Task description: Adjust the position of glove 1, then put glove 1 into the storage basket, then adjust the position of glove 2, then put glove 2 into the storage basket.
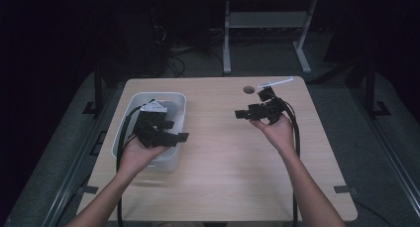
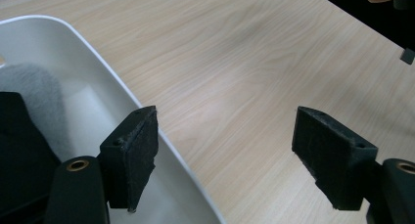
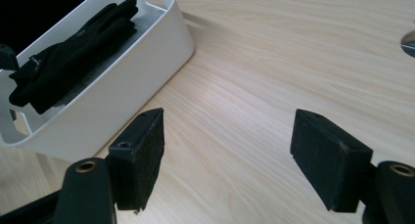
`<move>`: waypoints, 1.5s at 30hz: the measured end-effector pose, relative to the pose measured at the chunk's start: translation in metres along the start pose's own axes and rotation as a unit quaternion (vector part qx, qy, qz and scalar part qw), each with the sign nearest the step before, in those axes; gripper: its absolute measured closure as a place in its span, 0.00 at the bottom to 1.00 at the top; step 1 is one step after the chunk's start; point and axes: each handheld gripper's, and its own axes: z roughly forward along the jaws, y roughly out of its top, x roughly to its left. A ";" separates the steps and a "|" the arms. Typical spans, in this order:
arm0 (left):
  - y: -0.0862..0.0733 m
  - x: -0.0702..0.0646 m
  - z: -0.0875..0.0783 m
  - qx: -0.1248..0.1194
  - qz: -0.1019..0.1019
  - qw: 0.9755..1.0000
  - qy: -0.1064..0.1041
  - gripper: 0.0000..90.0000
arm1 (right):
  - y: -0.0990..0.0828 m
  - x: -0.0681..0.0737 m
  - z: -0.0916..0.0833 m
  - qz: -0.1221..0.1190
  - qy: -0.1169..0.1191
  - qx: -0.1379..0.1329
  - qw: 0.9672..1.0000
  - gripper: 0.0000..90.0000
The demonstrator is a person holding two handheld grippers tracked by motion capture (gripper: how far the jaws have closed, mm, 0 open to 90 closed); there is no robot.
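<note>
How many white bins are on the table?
1. The white bin stands on the left part of the table, under the left gripper; a black glove lies inside.

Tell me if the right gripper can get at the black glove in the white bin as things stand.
Probably yes. The right gripper is open and empty, with bare table between it and the white bin. The black glove lies exposed in the open top, though the left gripper hovers at the bin.

Lying at far rt edge of wooden table (image 1: 223,157): thin white strip (image 1: 275,82), round dark hole (image 1: 248,89) sitting just beside; white desk legs (image 1: 227,38) standing behind.
</note>
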 end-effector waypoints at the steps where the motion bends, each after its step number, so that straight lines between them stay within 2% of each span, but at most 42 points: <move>1: 0.000 0.000 0.001 0.001 0.002 1.000 0.000 0.27 | -0.003 -0.002 -0.003 0.005 0.000 0.000 1.000 0.31; 9: 0.002 -0.003 0.006 0.003 0.004 1.000 -0.003 0.26 | -0.023 -0.019 -0.021 0.014 -0.014 -0.002 1.000 0.30; 15: 0.001 -0.006 0.009 0.002 0.006 1.000 -0.004 0.25 | -0.036 -0.027 -0.030 0.022 -0.019 -0.001 1.000 0.30; 27: 0.004 -0.015 0.016 0.004 0.013 1.000 -0.016 0.25 | -0.074 -0.042 -0.045 0.038 -0.033 0.002 0.999 0.30; 33: 0.004 -0.016 0.019 0.002 0.009 1.000 -0.018 0.24 | -0.086 -0.046 -0.048 0.044 -0.036 0.006 0.998 0.30; 45: 0.004 -0.024 0.026 0.007 0.017 0.999 -0.027 0.24 | -0.101 -0.050 -0.057 0.051 -0.039 0.005 0.998 0.29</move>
